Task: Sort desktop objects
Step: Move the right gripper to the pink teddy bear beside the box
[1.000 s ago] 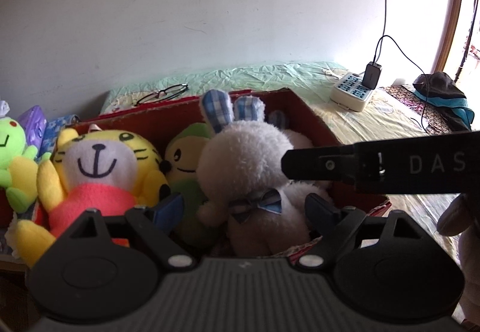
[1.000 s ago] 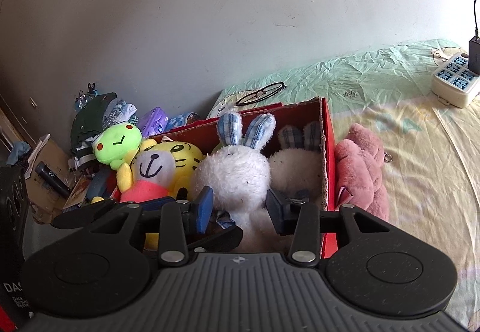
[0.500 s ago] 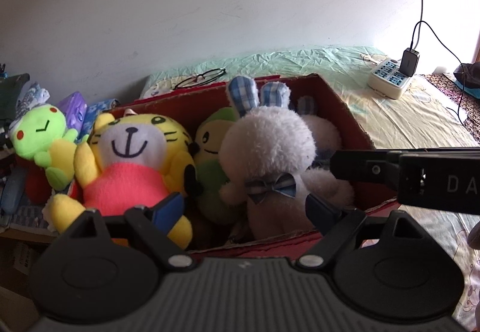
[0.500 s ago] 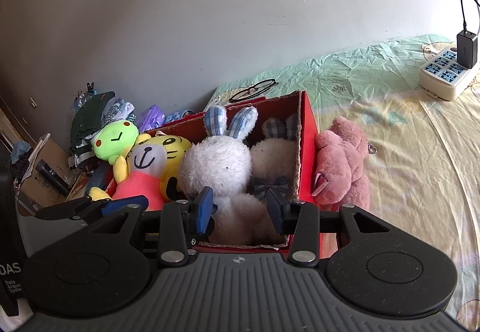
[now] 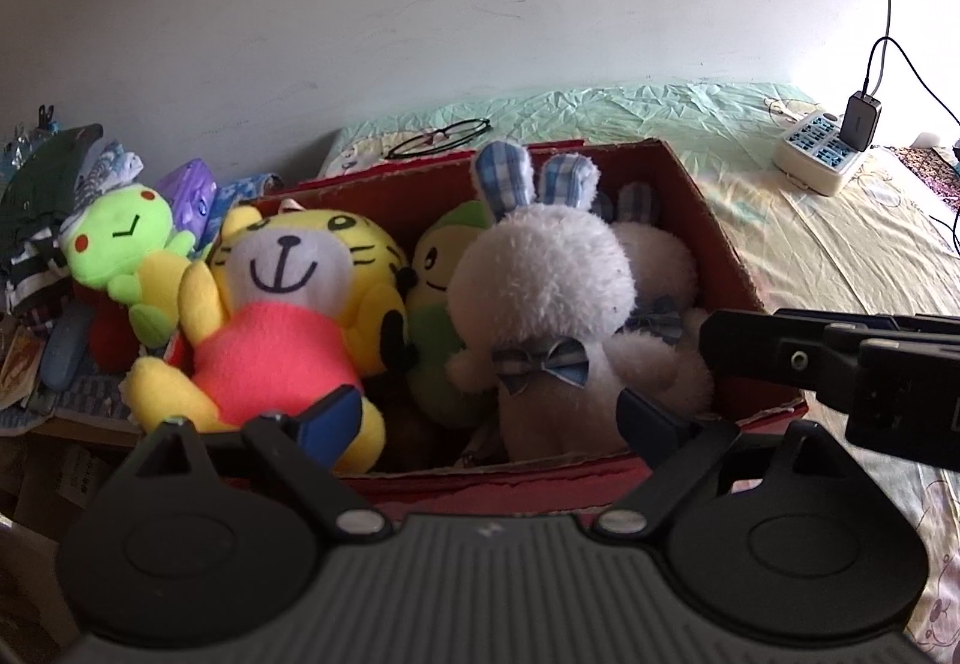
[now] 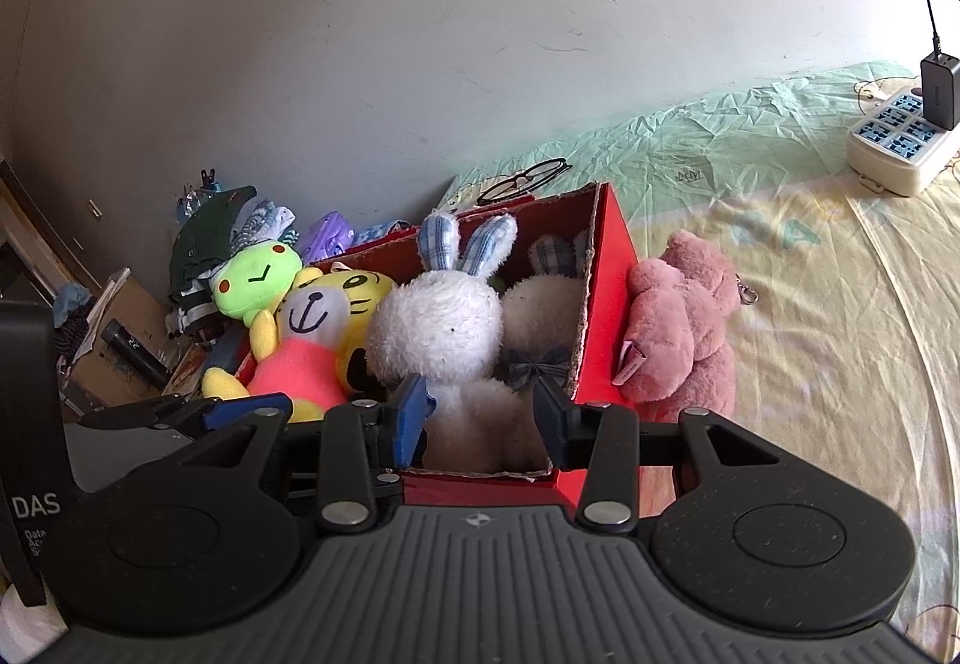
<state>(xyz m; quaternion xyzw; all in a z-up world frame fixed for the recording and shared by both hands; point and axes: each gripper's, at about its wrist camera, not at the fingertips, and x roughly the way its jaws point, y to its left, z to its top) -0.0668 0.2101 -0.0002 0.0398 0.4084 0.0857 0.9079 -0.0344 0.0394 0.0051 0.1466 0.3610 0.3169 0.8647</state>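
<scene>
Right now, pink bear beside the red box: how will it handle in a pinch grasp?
Pink bear looks soft and fluffy, so it probably squashes and flops. Likely light. It leans against the red box, so a push may topple it, not roll it.

Daylight from the right, dim left side, fisheye-bent edges, dark corners

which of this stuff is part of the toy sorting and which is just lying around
Job: red box, white bunny, tiger, green frog, pink bear, left gripper, right gripper.

Lying about: glasses, power strip, charger, purple pouch.
</scene>
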